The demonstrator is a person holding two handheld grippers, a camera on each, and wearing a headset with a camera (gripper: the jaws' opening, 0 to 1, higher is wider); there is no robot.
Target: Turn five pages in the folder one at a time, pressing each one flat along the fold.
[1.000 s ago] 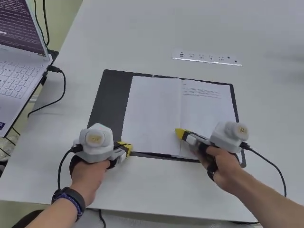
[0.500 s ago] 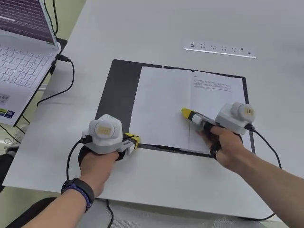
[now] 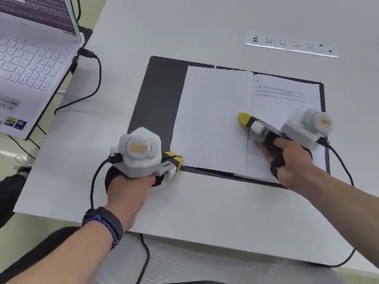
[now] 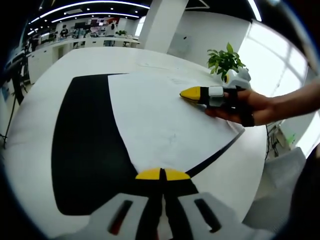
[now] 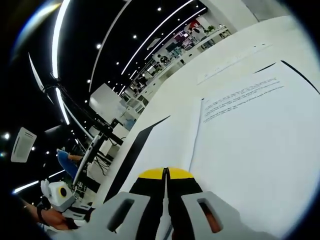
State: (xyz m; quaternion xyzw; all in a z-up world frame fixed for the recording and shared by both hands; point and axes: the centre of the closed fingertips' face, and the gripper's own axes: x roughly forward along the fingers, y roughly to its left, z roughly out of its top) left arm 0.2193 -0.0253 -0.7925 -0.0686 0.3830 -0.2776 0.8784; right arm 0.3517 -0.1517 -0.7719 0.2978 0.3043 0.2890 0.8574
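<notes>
The black folder [image 3: 153,100] lies open on the white table, a blank white page [image 3: 213,118] to the left of the fold and a page with a few printed lines [image 3: 284,94] to the right. My right gripper [image 3: 244,119] is shut, its yellow tips resting on the fold [image 5: 195,135] about halfway up the page. Its tips [image 5: 166,173] point along the crease. My left gripper [image 3: 176,160] is shut, tips [image 4: 161,174] at the folder's near edge by the blank page's [image 4: 160,120] corner. The right gripper [image 4: 192,93] shows across the page.
An open laptop [image 3: 29,65] stands at the far left, with a black cable [image 3: 89,89] looping toward the folder. A white power strip [image 3: 293,46] lies beyond the folder. The table's near edge [image 3: 177,236] runs just behind my hands.
My right gripper has slid along the fold from near the folder's front edge toward the middle of the page. The left gripper stays at the near edge. The head camera has shifted.
</notes>
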